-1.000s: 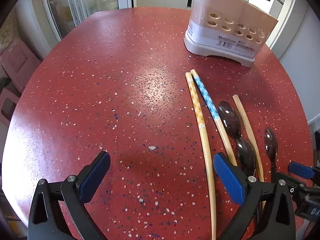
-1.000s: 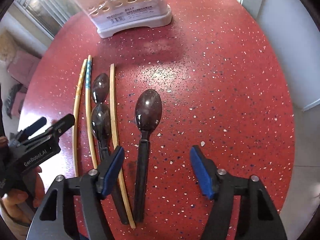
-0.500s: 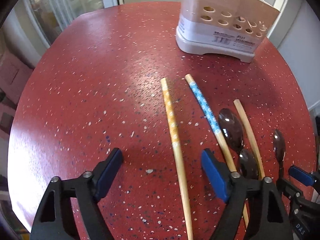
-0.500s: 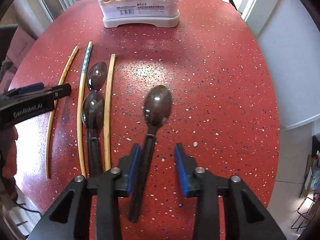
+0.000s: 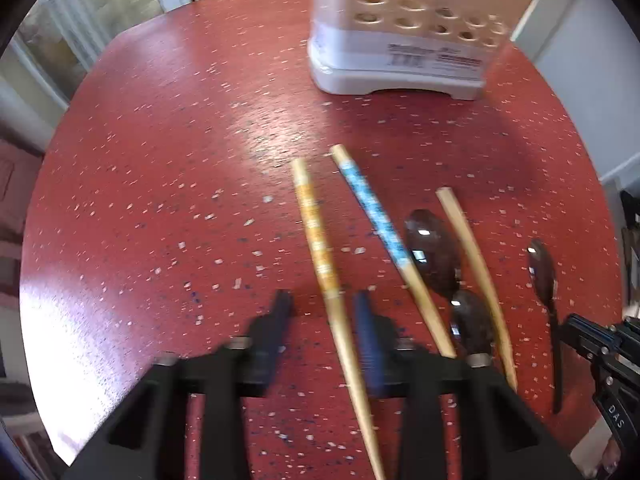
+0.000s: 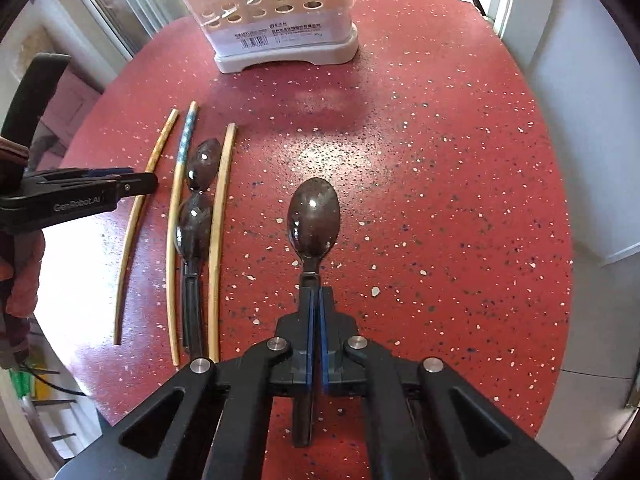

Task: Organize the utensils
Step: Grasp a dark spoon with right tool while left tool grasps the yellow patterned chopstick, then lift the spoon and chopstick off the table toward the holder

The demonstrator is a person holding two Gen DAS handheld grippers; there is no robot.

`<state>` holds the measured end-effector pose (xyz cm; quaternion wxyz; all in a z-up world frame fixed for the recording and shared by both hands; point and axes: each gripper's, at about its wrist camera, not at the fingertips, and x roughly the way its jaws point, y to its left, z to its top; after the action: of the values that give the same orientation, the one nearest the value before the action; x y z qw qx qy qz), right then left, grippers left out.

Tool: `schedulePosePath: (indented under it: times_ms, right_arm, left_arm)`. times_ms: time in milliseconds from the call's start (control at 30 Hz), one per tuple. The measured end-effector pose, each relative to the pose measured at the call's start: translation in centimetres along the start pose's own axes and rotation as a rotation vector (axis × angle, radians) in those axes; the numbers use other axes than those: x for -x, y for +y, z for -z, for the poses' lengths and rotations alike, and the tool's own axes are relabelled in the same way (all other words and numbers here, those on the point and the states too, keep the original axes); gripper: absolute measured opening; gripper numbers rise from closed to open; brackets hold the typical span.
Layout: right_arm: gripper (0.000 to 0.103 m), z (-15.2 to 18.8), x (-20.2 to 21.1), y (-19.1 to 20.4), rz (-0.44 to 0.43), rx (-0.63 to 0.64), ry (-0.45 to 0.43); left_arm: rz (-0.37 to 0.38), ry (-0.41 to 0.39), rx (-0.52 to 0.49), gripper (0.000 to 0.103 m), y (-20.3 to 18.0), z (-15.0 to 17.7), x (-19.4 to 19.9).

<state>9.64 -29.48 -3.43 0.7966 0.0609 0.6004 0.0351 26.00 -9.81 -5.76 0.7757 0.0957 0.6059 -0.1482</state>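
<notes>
Upright at the far side of the red speckled counter (image 6: 440, 160), a perforated utensil holder (image 6: 280, 28) is seen with thin utensils inside. Three chopsticks and three dark spoons are counted. One spoon (image 6: 314, 220) is clamped by the right tool (image 6: 319, 300). The orange-patterned chopstick (image 5: 320, 248) is straddled by the narrowed left tool (image 5: 322, 320).

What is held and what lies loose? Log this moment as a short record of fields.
right gripper: shut on the handle of the lone dark spoon
left gripper: open, straddling the orange-patterned chopstick
loose on red table: blue-patterned chopstick, plain chopstick, two dark spoons end to end
utensil holder: upright at the far edge
</notes>
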Motion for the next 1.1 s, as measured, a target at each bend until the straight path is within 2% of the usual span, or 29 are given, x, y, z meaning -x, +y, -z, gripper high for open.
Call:
schedulePosePath:
  times_ms: [33, 133, 200, 233, 300, 333, 533, 567, 700, 767, 867, 933, 1100]
  right_arm:
    - [0.003, 0.0, 0.1, -0.3, -0.008, -0.004, 0.001]
    - [0.003, 0.2, 0.4, -0.5, -0.032, -0.010, 0.014]
    - [0.007, 0.0, 0.6, -1.0, -0.054, -0.030, 0.024]
    - [0.012, -0.1, 0.7, -1.2, -0.057, -0.036, 0.036]
    - [0.041, -0.2, 0.9, -0.9, -0.047, -0.042, 0.046]
    - [0.042, -0.3, 1.0, -0.8, -0.040, -0.041, 0.049]
    - [0.041, -1.8, -0.6, 1.5, 0.048, 0.022, 0.123]
    - [0.038, -1.9, -1.1, 1.9, 0.066, 0.030, 0.146]
    - [0.012, -2.2, -1.6, 3.7, 0.151, 0.093, 0.166]
    - [0.012, -2.1, -1.4, 4.1, 0.145, 0.111, 0.162]
    - [0.012, -1.6, -0.8, 3.7, 0.091, 0.099, 0.124]
    - [0.012, -1.0, 0.2, 3.1, 0.035, 0.083, 0.083]
    - [0.012, -0.1, 3.5, 2.0, -0.022, 0.088, -0.048]
  left_arm:
    - [-0.001, 0.000, -0.005, 0.038, -0.3, -0.2, 0.0]
    - [-0.016, -0.024, 0.001, 0.037, -1.2, -0.1, -0.3]
    - [-0.014, -0.046, 0.017, 0.037, -1.3, 0.4, 0.0]
    - [-0.010, -0.057, 0.024, 0.037, -1.1, 0.9, 0.1]
    - [-0.004, -0.081, 0.038, 0.037, -1.2, 1.5, 0.4]
    - [0.003, -0.093, 0.046, 0.037, -1.1, 1.9, 0.5]
    - [0.033, -0.170, 0.050, 0.037, -1.2, 3.4, 2.7]
    - [0.035, -0.191, 0.044, 0.037, -1.4, 3.5, 3.3]
    - [0.063, -0.257, 0.052, 0.037, -1.1, 4.7, 5.6]
    - [0.084, -0.284, 0.062, 0.037, -0.2, 5.2, 6.3]
    - [0.104, -0.330, 0.080, 0.037, 1.2, 6.9, 8.1]
    - [0.121, -0.361, 0.096, 0.037, 1.5, 7.4, 9.2]
    - [0.137, -0.424, 0.110, 0.037, 1.7, 8.2, 11.3]
